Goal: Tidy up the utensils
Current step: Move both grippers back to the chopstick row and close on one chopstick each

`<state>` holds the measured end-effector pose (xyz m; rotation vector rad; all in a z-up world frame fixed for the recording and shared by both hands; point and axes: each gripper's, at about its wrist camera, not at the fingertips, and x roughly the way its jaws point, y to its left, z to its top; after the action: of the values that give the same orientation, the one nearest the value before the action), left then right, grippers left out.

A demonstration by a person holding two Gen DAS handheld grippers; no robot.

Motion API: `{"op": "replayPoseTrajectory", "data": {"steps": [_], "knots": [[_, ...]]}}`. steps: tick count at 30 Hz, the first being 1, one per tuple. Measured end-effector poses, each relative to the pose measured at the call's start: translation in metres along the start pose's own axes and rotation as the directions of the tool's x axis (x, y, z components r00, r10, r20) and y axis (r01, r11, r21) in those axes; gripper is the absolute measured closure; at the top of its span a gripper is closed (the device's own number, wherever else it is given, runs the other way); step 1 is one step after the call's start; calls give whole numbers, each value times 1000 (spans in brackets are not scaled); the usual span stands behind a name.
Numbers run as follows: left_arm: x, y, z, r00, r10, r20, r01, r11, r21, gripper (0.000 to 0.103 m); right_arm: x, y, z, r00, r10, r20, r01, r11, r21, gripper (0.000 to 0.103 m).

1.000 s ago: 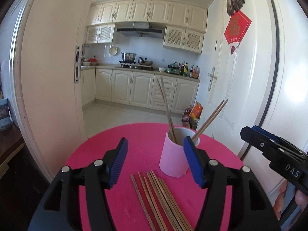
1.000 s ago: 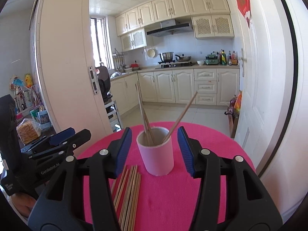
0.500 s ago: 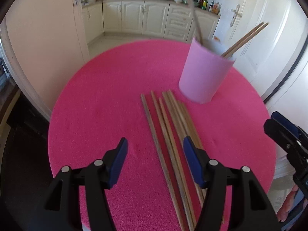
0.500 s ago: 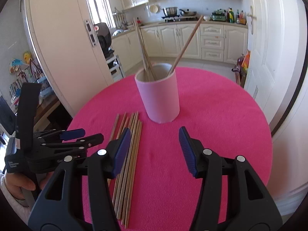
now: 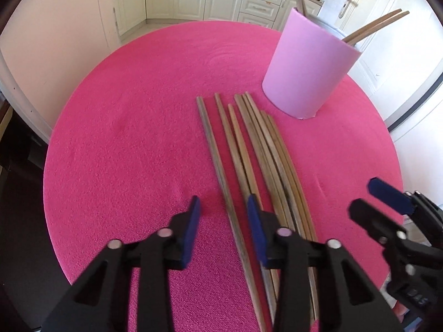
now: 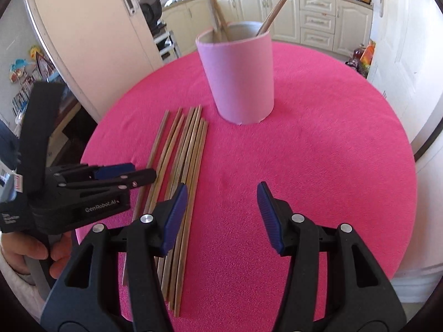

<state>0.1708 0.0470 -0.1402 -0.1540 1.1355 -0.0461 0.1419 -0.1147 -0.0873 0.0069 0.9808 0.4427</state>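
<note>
Wooden chopsticks [image 5: 243, 155] lie bunched on the pink surface [image 5: 133, 127] beside the pink cup [image 5: 310, 66]. Left gripper [image 5: 224, 221] jaws are closing astride the leftmost stick, apparently not yet touching; right gripper [image 6: 221, 215] jaws are closing on nothing. Crowded neighbours could get dragged along.

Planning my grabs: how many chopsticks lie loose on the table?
8 chopsticks, side by side on the cloth beside the cup; near ends overlap, so one may be hidden.
</note>
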Motion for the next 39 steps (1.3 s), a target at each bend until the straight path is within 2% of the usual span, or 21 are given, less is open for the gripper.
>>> {"op": "replayPoseTrajectory", "data": {"steps": [1,2,3,6,9,13,28,31,33,39], "knots": [[-1,0,0,1000,0,1,0,1000,2,79,3,1,0,1000,8,-18,-8,1000,0,66],[0,0,0,1000,10,-1,-10,1000,4,91,7,0,1,999,21,-41,-21,1000,1,69],[2,1,-1,1000,5,-16,-5,1000,4,92,11,1,2,998,27,-58,-27,1000,0,69],[3,2,-1,1000,-6,-6,6,1000,9,93,20,1,3,993,60,-97,-60,998,10,72],[1,-1,0,1000,-5,-6,5,1000,14,93,27,4,6,990,57,-131,-57,998,2,78],[-1,0,-2,1000,-7,-4,7,1000,16,93,30,8,5,986,71,-153,-72,997,-1,81],[-1,3,0,1000,-21,-1,21,1000,12,93,50,25,15,971,-54,-232,34,995,-90,85],[-1,2,-1,1000,-17,3,17,1000,13,93,51,33,14,968,-104,-229,73,987,-142,87],[-1,2,-1,1000,-16,6,16,1000,6,93,52,37,13,968,-121,-218,86,983,-162,92],[-4,10,-2,999,-46,6,47,999,-26,95,44,18,11,980,-66,-189,48,994,-98,97]]}}
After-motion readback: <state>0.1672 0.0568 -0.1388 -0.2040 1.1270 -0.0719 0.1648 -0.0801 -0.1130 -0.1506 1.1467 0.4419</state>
